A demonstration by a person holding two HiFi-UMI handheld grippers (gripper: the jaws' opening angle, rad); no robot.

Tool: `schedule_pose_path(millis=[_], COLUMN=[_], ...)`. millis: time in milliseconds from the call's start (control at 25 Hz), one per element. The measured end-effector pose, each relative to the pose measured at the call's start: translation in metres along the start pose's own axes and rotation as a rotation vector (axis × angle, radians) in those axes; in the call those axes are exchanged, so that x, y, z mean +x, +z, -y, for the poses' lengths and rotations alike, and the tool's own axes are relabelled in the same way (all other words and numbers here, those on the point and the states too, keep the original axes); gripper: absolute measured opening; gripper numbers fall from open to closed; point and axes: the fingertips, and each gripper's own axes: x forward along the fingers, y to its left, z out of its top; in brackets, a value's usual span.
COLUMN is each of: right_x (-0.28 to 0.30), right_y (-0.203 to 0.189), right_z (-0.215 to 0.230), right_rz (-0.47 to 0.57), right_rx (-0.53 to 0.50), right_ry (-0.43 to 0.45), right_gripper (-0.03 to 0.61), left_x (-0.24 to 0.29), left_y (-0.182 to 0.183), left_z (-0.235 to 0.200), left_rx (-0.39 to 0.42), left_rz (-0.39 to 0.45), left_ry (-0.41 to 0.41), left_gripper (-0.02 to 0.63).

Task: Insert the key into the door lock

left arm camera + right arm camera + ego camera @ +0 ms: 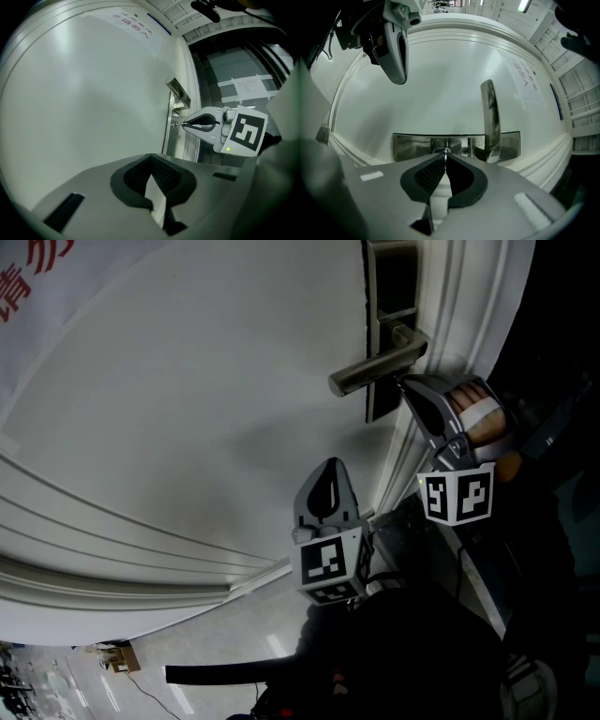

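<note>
Although the key [445, 157] is already up at the lock, the insertion looks begun rather than finished. In the right gripper view the right tongs [445, 160] are pressed together on it. They pinch it edge-on, so it shows only as a thin bright metal sliver. Its tip meets the small round keyhole [443, 151] in the steel lock plate [412, 146], low in the centre of the frame and just left of the lever handle [489, 117]. The left gripper view, looking across from the side, shows a short slim shaft bridging tong tips and plate, right of centre. How deep the blade has gone I cannot tell, but since some shaft is still bare, I judge that pushing it fully home is what remains. The left tongs [330, 467] are closed with nothing between them. They sit in the lower centre of the head view, near the white door [187, 427], well below the handle and taking no part.
</note>
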Motion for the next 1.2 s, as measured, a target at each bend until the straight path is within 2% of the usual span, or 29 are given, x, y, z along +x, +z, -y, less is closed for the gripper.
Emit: schedule_pose_path(millis=[840, 1200], right_x=[0.0017, 0.0020], right_y=[0.0001, 0.0000], right_z=[0.0002, 0.0001], right_rz=[-0.001, -0.001], right_rx=[-0.007, -0.007], right_ry=[0.002, 0.002], right_gripper=[0.012, 0.012], left_x=[0.0031, 0.0028], left_y=[-0.0012, -0.0067], left_z=[-0.0001, -0.0052], left_rx=[-0.004, 0.004], left_rz=[-0.001, -0.004], left_ry=[-0.009, 0.016], left_gripper=[0.002, 0.002])
